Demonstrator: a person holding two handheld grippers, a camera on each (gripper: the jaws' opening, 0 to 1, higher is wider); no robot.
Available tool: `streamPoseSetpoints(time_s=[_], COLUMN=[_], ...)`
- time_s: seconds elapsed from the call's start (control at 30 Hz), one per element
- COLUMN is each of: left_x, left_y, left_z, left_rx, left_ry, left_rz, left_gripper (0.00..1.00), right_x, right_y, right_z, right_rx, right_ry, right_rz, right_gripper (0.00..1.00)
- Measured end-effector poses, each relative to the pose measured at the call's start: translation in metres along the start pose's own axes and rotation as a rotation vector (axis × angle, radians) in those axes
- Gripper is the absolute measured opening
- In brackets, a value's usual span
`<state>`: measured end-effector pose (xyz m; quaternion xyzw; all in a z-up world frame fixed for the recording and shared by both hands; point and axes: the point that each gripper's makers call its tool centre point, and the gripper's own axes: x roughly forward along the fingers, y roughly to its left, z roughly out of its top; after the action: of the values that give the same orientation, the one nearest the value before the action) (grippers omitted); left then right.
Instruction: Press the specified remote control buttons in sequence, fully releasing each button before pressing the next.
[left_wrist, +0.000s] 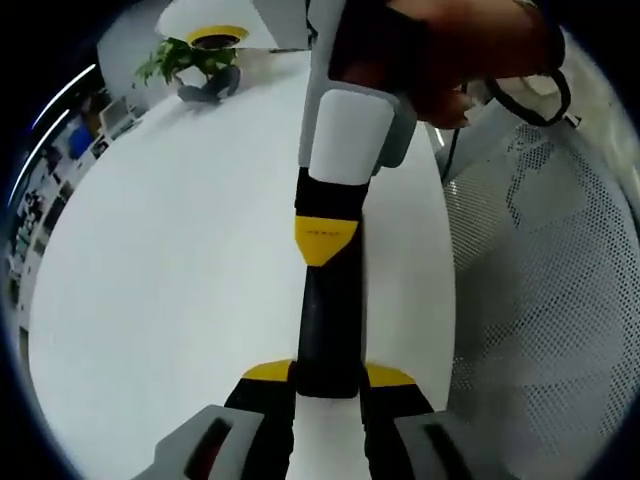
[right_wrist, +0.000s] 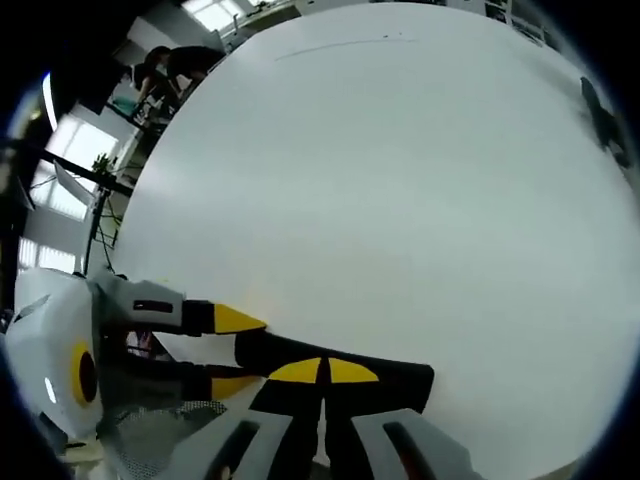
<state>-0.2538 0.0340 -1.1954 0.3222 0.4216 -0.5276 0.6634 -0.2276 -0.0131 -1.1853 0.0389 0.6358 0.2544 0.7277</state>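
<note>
Both tools grip one slim black remote control (left_wrist: 328, 330): our left tool (left_wrist: 328, 395) and right tool (right_wrist: 322, 390) clamp it above the white surface (right_wrist: 400, 180), probably steadying it for pressing.

Slim black rectangular remote control (left_wrist: 330, 335), plain dark face with no buttons discernible, stretched lengthwise over the white table (left_wrist: 180, 260). Near end clamped between the yellow-tipped jaws of the left gripper (left_wrist: 330, 385). Far end met by the closed yellow tips of the right gripper (left_wrist: 325, 240).
</note>
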Motion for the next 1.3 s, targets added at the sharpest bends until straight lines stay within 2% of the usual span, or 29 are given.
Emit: streamPoseSetpoints(time_s=[0.07, 0.13, 0.3, 0.47, 0.83, 1.3], left_x=[0.000, 0.000, 0.000, 0.000, 0.000, 0.001], left_y=[0.000, 0.000, 0.001, 0.001, 0.001, 0.002], left_z=[0.000, 0.000, 0.000, 0.000, 0.001, 0.001], left_rx=[-0.001, -0.003, -0.005, -0.022, -0.041, -0.055], left_ry=[0.000, 0.000, 0.003, 0.000, 0.002, 0.010], left_rz=[0.000, -0.003, -0.004, 0.006, 0.011, 0.016], left_gripper=[0.24, 0.24, 0.24, 0.24, 0.24, 0.24], right_x=[0.003, 0.004, 0.005, 0.006, 0.008, 0.010], right_y=[0.001, 0.004, 0.003, 0.002, 0.000, -0.003], right_z=[-0.004, -0.001, 0.000, 0.001, 0.005, 0.008], right_rx=[-0.013, -0.015, -0.097, -0.104, -0.075, -0.059], right_ry=[0.022, 0.004, 0.017, 0.018, 0.042, -0.003], right_rz=[-0.005, 0.004, -0.055, -0.069, -0.047, -0.039], right_gripper=[0.00, 0.00, 0.00, 0.00, 0.00, 0.00])
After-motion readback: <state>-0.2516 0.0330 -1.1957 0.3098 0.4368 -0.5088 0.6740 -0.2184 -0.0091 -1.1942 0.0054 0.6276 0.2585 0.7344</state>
